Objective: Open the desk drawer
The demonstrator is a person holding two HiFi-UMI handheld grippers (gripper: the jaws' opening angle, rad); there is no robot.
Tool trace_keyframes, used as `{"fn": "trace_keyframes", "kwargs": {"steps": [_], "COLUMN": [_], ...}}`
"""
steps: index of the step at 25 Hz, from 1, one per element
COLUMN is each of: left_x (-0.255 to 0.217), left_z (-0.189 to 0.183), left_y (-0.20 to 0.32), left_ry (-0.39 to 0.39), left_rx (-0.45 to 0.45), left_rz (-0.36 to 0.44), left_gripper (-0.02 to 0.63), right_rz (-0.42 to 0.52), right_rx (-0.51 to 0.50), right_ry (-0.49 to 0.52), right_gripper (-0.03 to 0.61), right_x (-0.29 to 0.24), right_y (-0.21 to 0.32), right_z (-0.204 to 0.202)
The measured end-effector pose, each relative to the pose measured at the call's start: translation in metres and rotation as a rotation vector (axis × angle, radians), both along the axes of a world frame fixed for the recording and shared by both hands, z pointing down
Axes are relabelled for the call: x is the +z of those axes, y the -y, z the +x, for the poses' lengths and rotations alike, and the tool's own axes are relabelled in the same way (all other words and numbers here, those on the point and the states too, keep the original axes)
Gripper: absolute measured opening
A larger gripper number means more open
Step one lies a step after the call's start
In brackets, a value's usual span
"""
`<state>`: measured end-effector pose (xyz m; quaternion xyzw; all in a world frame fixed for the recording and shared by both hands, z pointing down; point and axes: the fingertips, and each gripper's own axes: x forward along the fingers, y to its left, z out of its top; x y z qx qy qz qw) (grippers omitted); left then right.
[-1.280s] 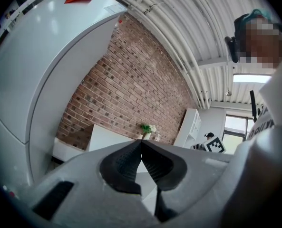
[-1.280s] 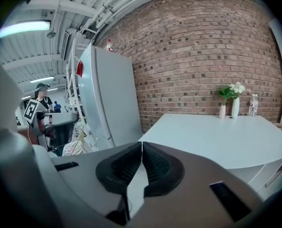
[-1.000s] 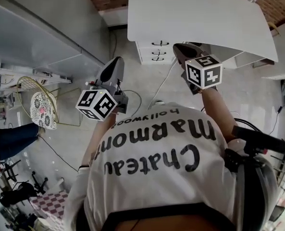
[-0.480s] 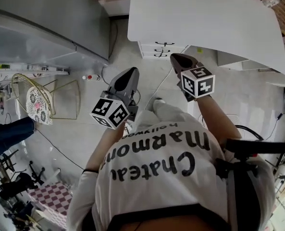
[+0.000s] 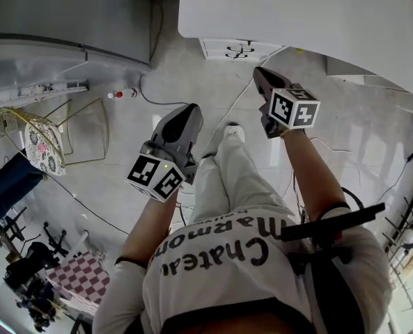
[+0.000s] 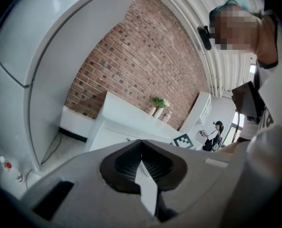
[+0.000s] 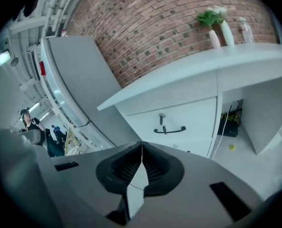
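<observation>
Pale glossy floor fills most of the head view, with a red brick wall (image 7: 179, 27) at the far end and a white desk (image 5: 297, 12) standing in front of it. Under the left part of the desk sits the drawer (image 7: 171, 122), shut, its front flush with the unit and a dark bar handle (image 7: 169, 130) across it below a small keyhole fitting.

The left gripper (image 5: 186, 111) is held over open floor, near the person's leg and well apart from the desk. Its jaws are pressed together with nothing between them. The right gripper (image 5: 260, 75) is farther forward and nearer the drawer unit, but not at it. Its jaws are also closed tight and empty, and its own view looks straight at the drawer front.

This looks like the approach, with the drawer untouched and no grip made. The right gripper seems the likely one to do the work, since it is closer and the handle sits just above its tips in its own view. Next it would need to spread its jaws, travel to the far side until the bar lies between the pads, close on the bar, then pull straight back toward the near side
</observation>
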<state>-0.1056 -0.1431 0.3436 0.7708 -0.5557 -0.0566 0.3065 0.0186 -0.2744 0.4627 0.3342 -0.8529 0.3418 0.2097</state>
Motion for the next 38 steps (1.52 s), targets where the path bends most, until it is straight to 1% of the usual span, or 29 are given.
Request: {"fn": "trace_keyframes", "kwargs": {"steps": [4,6,9,11,13,15,16,19,22,24,26,27,29,30,31,33,34,38], "left_x": [0.043,0.062,0.089,0.101,0.106,0.111,0.114,0.122,0.124,0.125,0.129,0.132,0.138,0.14,0.141,0.139,0.137,0.134], "left_z": [-0.011,-0.016,-0.014,-0.009,-0.006,-0.003,-0.002,0.004,0.011,0.011,0.007,0.003,-0.004,-0.007,-0.008,-0.006,-0.004,0.0], "left_y": [-0.03,-0.043,-0.062,-0.075,-0.086,-0.091,-0.091,-0.092,-0.097,-0.102,-0.105,-0.105,-0.102,-0.1,-0.096,-0.089,-0.086,-0.074], "left_ry": [-0.007,-0.014,-0.041,-0.05,-0.038,-0.032,-0.042,-0.079,-0.087,-0.092,-0.088,-0.087,-0.095,-0.103,-0.109,-0.113,-0.112,-0.114], "left_rx": [-0.062,-0.096,-0.123,-0.117,-0.104,-0.107,-0.114,-0.124,-0.12,-0.129,-0.142,-0.151,-0.175,-0.184,-0.189,-0.184,-0.179,-0.173], "left_rz": [-0.041,-0.06,-0.094,-0.111,-0.116,-0.118,-0.12,-0.133,-0.15,-0.159,-0.168,-0.172,-0.178,-0.177,-0.174,-0.163,-0.158,-0.153], "left_gripper": [0.015,0.015,0.015,0.015,0.015,0.015,0.015,0.015,0.015,0.015,0.015,0.015,0.015,0.015,0.015,0.015,0.015,0.015], "right_rz": [-0.07,-0.072,-0.026,0.009,0.045,0.061,0.057,0.029,-0.037,-0.092,-0.14,-0.148,-0.13,-0.118,-0.11,-0.115,-0.127,-0.191], "right_rx": [0.082,0.111,0.125,0.092,0.059,0.064,0.081,0.147,0.199,0.219,0.253,0.274,0.307,0.314,0.314,0.311,0.317,0.391], "right_ry": [0.041,0.069,0.088,0.082,0.083,0.094,0.103,0.141,0.197,0.263,0.355,0.391,0.42,0.426,0.439,0.472,0.486,0.573], "right_gripper": [0.015,0.015,0.015,0.015,0.015,0.015,0.015,0.015,0.015,0.015,0.017,0.017,0.018,0.031,0.08,0.097,0.116,0.137], "right_x": [0.045,0.062,0.079,0.086,0.088,0.089,0.092,0.102,0.113,0.117,0.118,0.118,0.12,0.12,0.119,0.116,0.115,0.113], "right_y": [0.004,0.01,0.02,0.023,0.029,0.041,0.049,0.068,0.076,0.078,0.08,0.082,0.089,0.092,0.094,0.099,0.101,0.112], "right_z": [0.009,0.01,0.009,0.004,-0.004,-0.006,-0.005,-0.004,-0.004,-0.006,-0.007,-0.007,-0.006,-0.006,-0.007,-0.011,-0.012,-0.015]}}
